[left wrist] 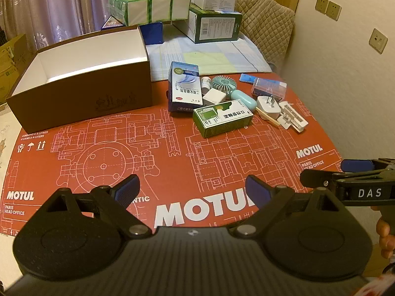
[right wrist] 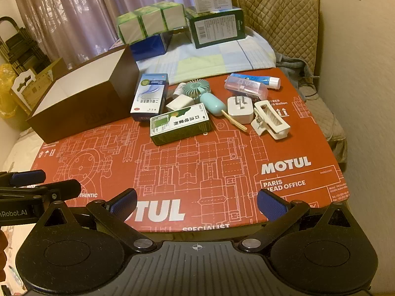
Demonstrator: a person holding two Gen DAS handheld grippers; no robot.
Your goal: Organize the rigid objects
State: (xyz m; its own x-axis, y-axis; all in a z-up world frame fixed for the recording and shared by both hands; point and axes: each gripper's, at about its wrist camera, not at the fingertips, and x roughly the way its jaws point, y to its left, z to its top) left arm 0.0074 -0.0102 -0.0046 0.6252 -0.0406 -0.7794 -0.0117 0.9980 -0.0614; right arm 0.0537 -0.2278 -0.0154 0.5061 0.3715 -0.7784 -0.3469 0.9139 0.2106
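Note:
An open brown box (left wrist: 81,93) (right wrist: 81,106) with a white inside stands at the left of the red printed mat (left wrist: 172,153) (right wrist: 197,162). To its right lies a cluster: an upright blue-white carton (left wrist: 185,86) (right wrist: 150,96), a green carton (left wrist: 222,118) (right wrist: 180,124) lying flat, a mint hand fan (left wrist: 230,86) (right wrist: 201,91), a white plug (left wrist: 267,103) (right wrist: 239,109), a white clip (left wrist: 293,119) (right wrist: 271,119) and a clear case (left wrist: 269,87) (right wrist: 246,86). My left gripper (left wrist: 191,188) and right gripper (right wrist: 196,202) hover open and empty over the mat's near edge.
Green tissue packs (left wrist: 150,6) (right wrist: 153,21) and stacked boxes (left wrist: 214,24) (right wrist: 216,27) sit on a checked cloth (left wrist: 209,56) behind the mat. Curtains hang at the back. A quilted chair (right wrist: 279,22) and a wall stand to the right.

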